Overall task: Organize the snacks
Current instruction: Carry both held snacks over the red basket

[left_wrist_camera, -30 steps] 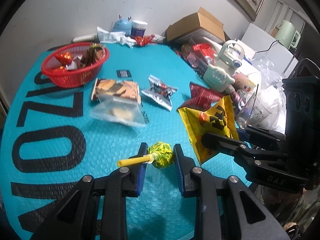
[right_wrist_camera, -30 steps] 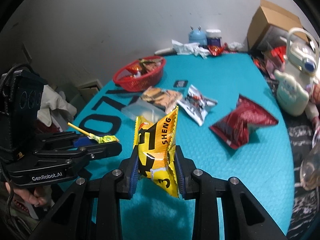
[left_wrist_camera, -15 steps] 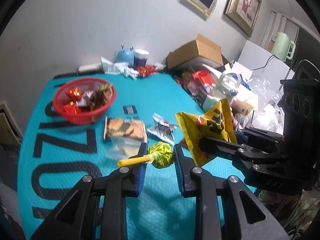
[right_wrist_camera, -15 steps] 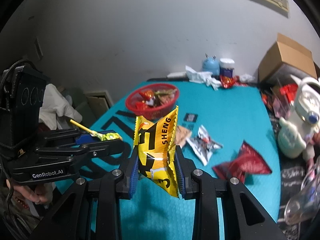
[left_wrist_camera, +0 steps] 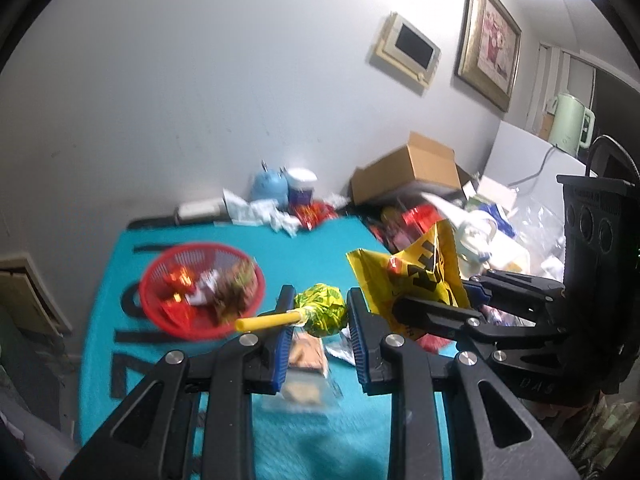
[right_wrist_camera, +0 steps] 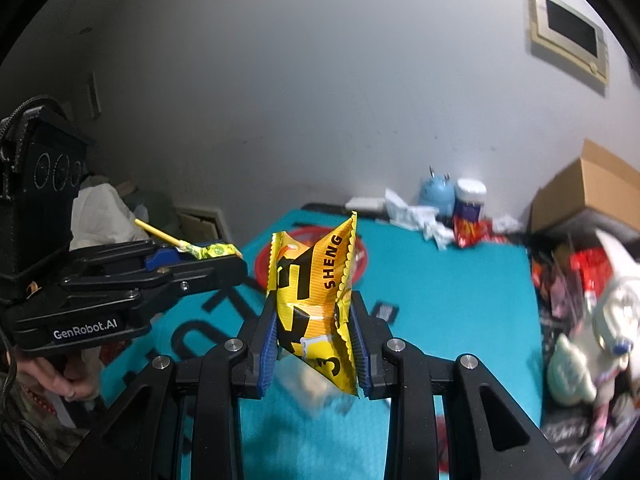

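Note:
My left gripper (left_wrist_camera: 320, 316) is shut on a lollipop (left_wrist_camera: 322, 314) with a green-yellow wrapper and a yellow stick that juts left. My right gripper (right_wrist_camera: 314, 328) is shut on a yellow snack bag (right_wrist_camera: 316, 292) with black lettering, held upright. Each gripper shows in the other's view: the right one with the yellow bag (left_wrist_camera: 416, 276) at the left wrist view's right side, the left one with the lollipop (right_wrist_camera: 208, 249) at the right wrist view's left. Both hang high over the teal table. A red basket (left_wrist_camera: 200, 292) holding several snacks sits at the far left; in the right wrist view the bag hides most of it.
A clear cookie pack (left_wrist_camera: 304, 364) lies on the teal table cover (left_wrist_camera: 248, 240) beneath my left fingers. A blue jar, a white-lidded tub (right_wrist_camera: 470, 200) and crumpled wrappers line the back wall. A cardboard box (left_wrist_camera: 416, 168), red packets and a white toy (right_wrist_camera: 612, 312) crowd the right edge.
Both grippers have risen and tilted up with their loads still held. The table has dropped lower in both views and more wall shows, with the basket now nearer the fingertips.

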The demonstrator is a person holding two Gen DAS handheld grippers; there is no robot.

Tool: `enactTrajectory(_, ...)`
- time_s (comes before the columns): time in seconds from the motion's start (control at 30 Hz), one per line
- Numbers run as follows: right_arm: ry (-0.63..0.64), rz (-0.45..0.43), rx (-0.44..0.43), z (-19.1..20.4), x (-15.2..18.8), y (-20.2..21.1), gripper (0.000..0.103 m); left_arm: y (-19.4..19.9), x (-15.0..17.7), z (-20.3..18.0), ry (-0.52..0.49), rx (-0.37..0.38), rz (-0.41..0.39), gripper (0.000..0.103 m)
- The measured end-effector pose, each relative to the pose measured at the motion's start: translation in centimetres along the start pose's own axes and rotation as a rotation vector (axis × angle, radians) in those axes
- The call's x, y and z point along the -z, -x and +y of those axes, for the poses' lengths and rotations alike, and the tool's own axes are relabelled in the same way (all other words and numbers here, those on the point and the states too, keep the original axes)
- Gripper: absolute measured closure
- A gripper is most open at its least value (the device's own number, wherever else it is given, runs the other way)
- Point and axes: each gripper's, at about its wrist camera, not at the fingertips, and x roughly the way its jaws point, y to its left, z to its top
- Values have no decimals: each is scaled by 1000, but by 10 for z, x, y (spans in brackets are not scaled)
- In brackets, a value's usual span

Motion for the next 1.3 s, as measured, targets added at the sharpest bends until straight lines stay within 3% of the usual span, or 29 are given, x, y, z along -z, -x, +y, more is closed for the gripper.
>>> enactTrajectory(0.3,60,-48,-3,4,-46,-30,72,-8,-35,21,17,-28,-78,78)
enactTrajectory(0.7,63,-55,2,2,-79,-98,72,-43,-59,84,74,-174,-117,78)
enactTrajectory(0.93,38,-28,-8,-5,-80,-147,72,-78,-52,124,128,-208,-32,78)
enactTrajectory(1.3,4,51,-23,-21,-70,-193,72,-138,-27,142,168,-206,187,78)
